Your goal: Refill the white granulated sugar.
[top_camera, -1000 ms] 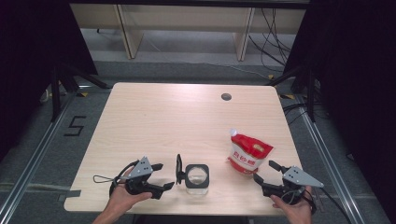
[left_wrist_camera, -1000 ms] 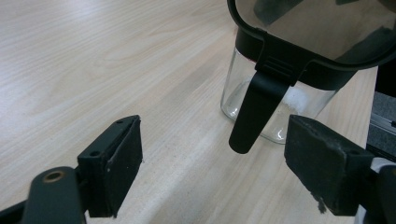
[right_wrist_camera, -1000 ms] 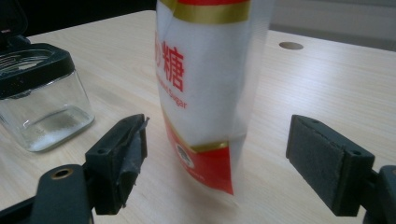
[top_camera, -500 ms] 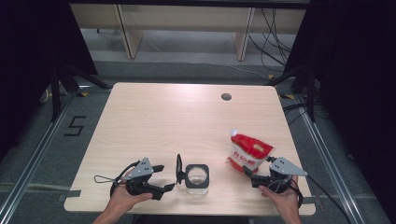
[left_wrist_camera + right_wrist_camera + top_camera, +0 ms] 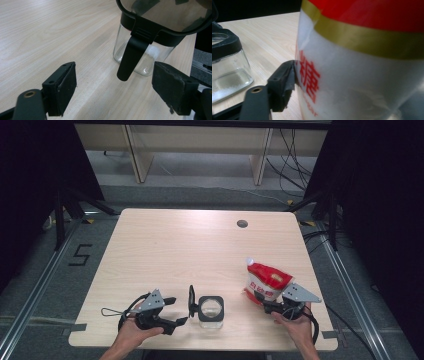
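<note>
A red and white pouch (image 5: 267, 279) with a white cap stands at the table's front right. My right gripper (image 5: 266, 302) is pushed up against its lower end. In the right gripper view the pouch (image 5: 362, 62) sits between the jaws; the left jaw stands wide and touches its side, and the other jaw is hidden behind it. A square glass jar (image 5: 211, 308) stands at front centre, its black hinged lid (image 5: 191, 301) flipped up on the left. My left gripper (image 5: 176, 311) is open just left of the jar. In the left gripper view the jar (image 5: 140, 47) lies ahead of the spread jaws.
The wooden table (image 5: 190, 245) has a round cable hole (image 5: 242, 224) at the back right. The jar (image 5: 227, 65) holds a little white powder at its bottom. A person's hands hold both grippers at the front edge.
My right gripper has moved forward and left, up to the pouch, which now sits between its jaws. The left gripper, the jar and the pouch have stayed put.
</note>
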